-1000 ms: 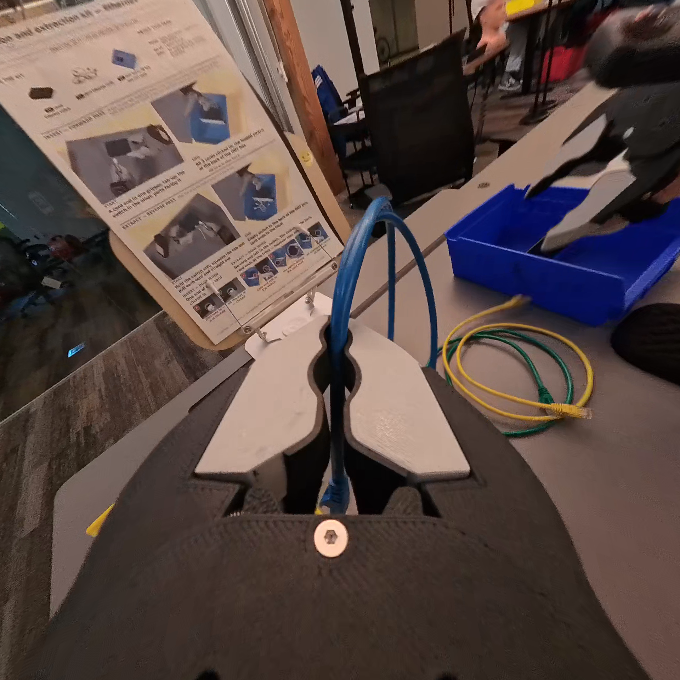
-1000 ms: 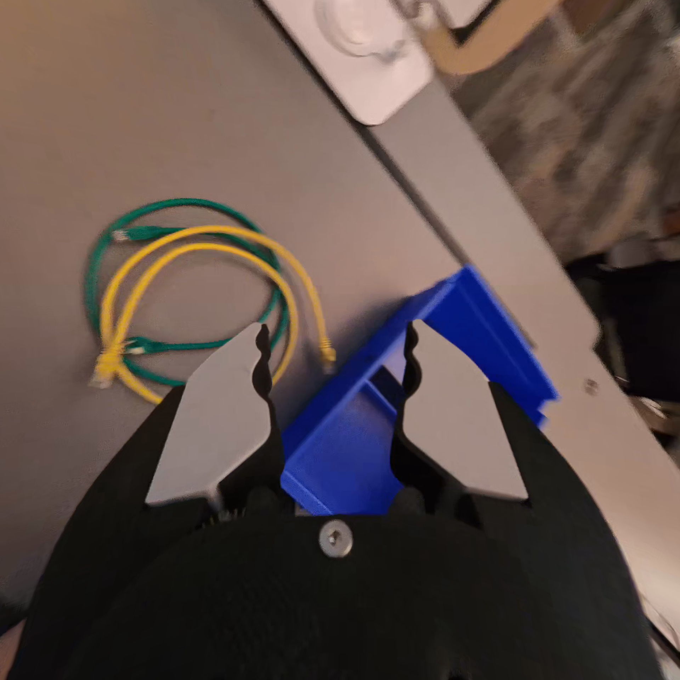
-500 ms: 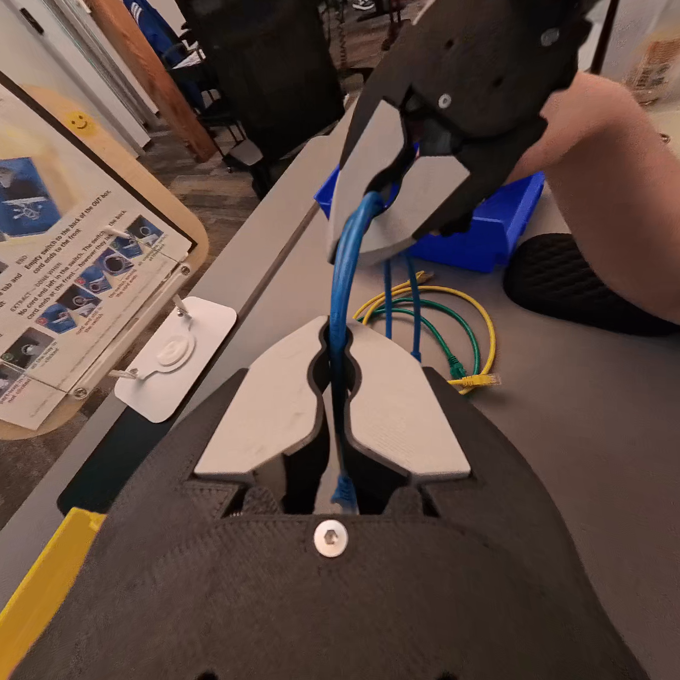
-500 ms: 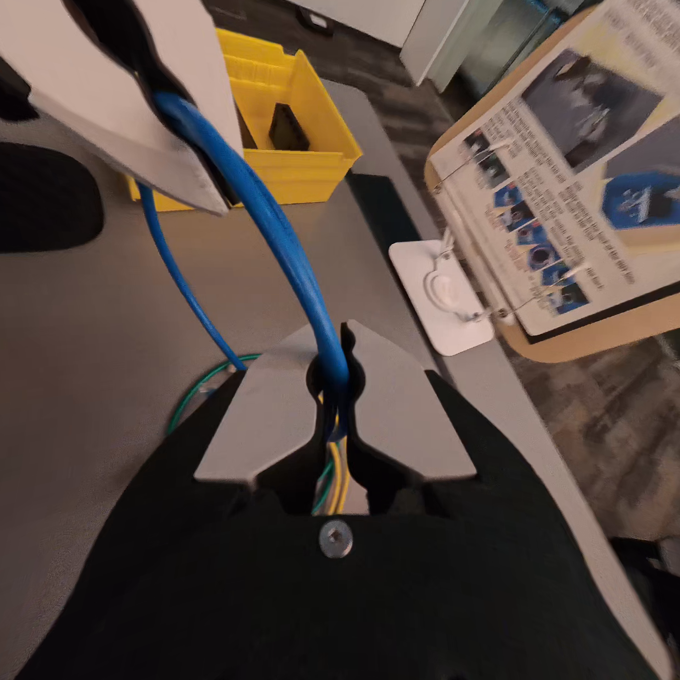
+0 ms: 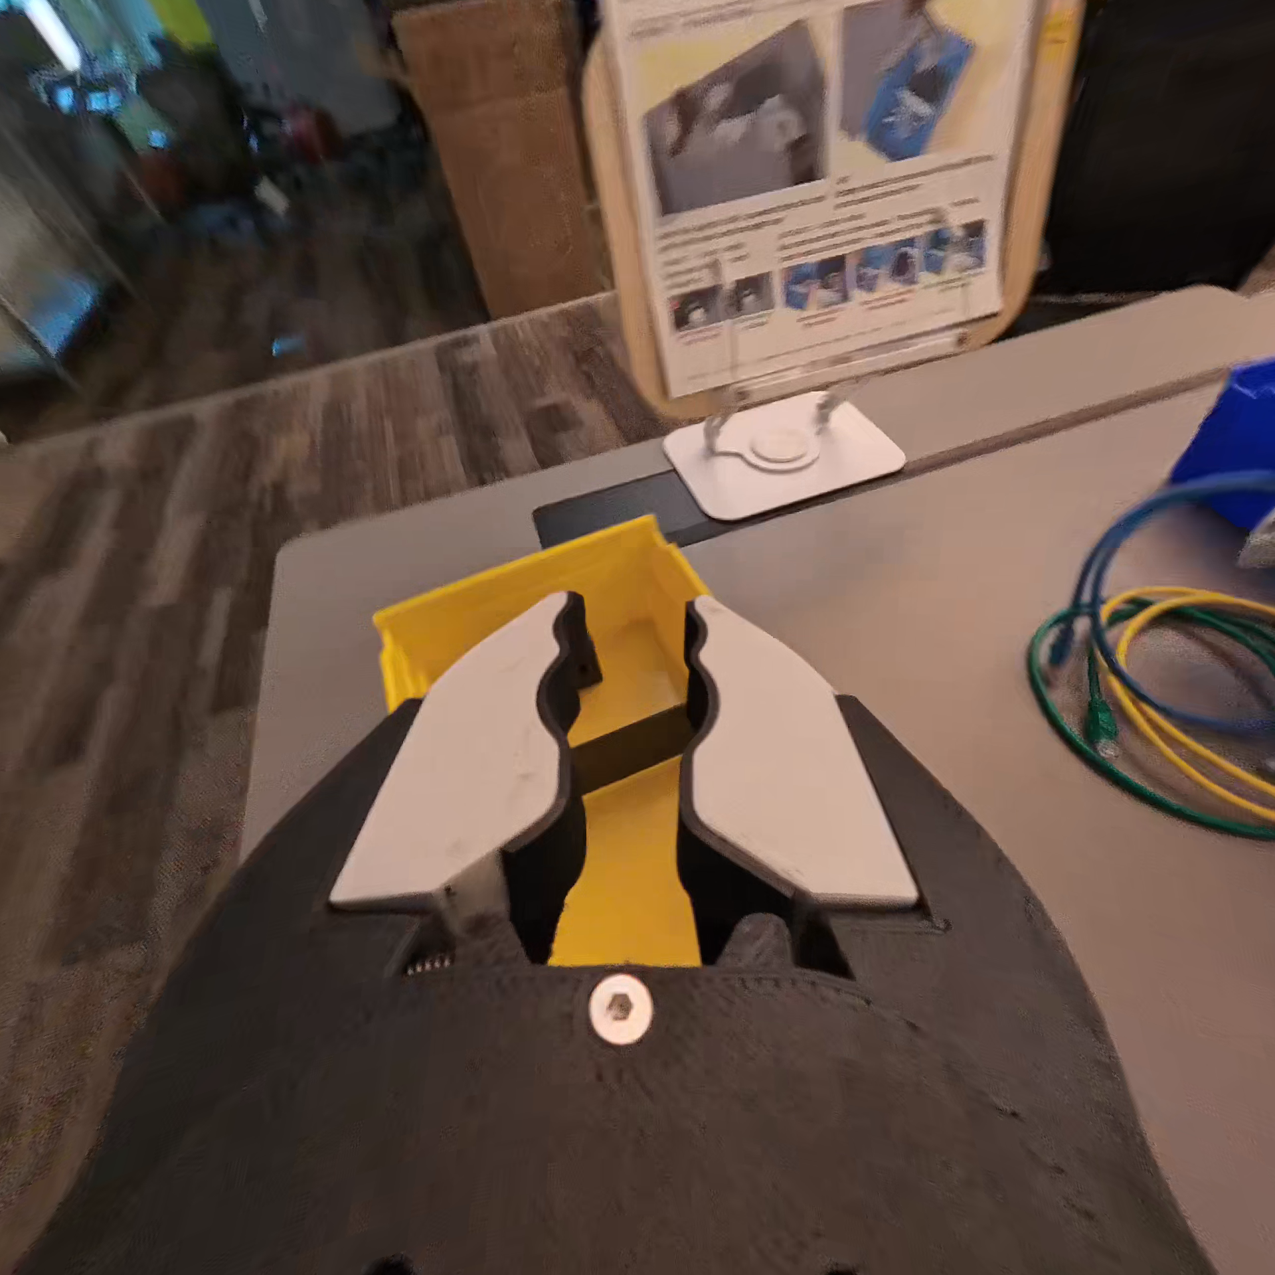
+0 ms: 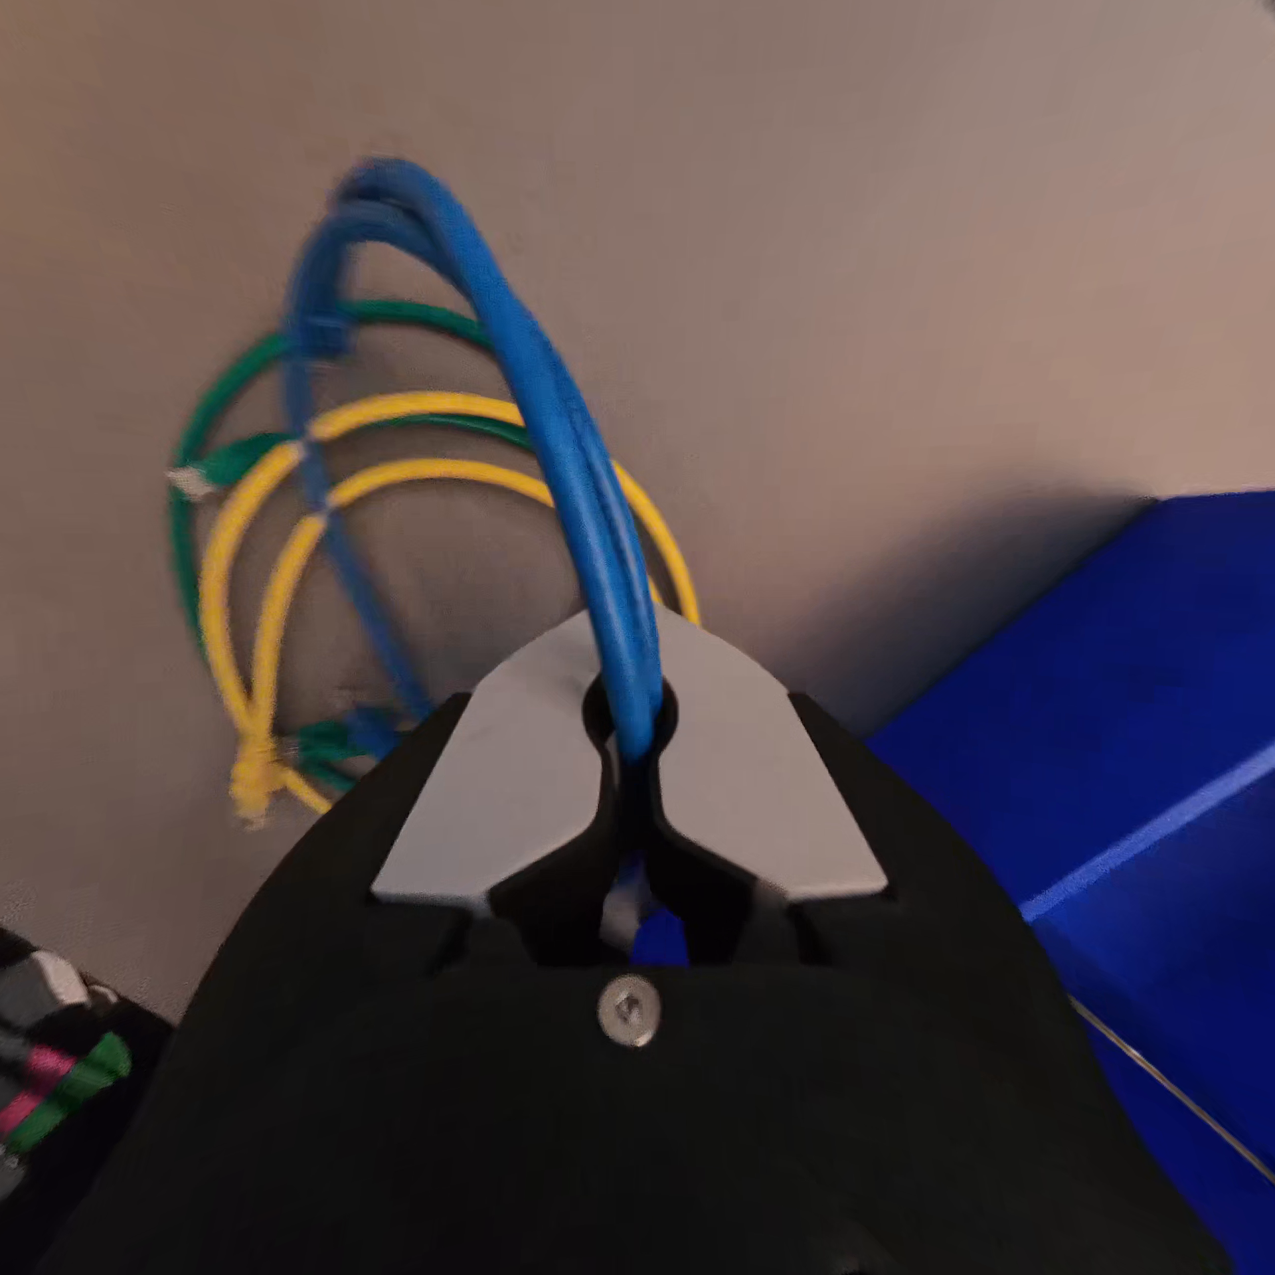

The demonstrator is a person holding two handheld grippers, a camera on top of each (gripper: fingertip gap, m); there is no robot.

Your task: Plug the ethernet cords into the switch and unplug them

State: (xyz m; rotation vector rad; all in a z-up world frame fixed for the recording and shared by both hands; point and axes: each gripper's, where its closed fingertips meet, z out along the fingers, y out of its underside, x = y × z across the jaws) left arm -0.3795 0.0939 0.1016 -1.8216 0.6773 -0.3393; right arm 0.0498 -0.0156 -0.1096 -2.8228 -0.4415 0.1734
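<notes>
My right gripper (image 6: 629, 679) is clamped on the blue cord (image 6: 552, 386); my left gripper (image 5: 628, 621) gapes empty over the yellow bin (image 5: 621, 559) (the black switch (image 5: 583, 652) sits inside). Fetching step, I judge: next, close squarely on the switch.

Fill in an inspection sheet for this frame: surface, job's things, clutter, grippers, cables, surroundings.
Surface: grey tabletop, no spills.
Job's things: black box, probably the switch, inside yellow plastic bin; blue plastic bin.
Clutter: nothing seen.
Grippers: left gripper open above the yellow bin; right gripper shut on blue ethernet cord.
Cables: green cord and yellow cord coiled together, unplugged.
Surroundings: instruction sheet on white stand; wood-look floor.
</notes>
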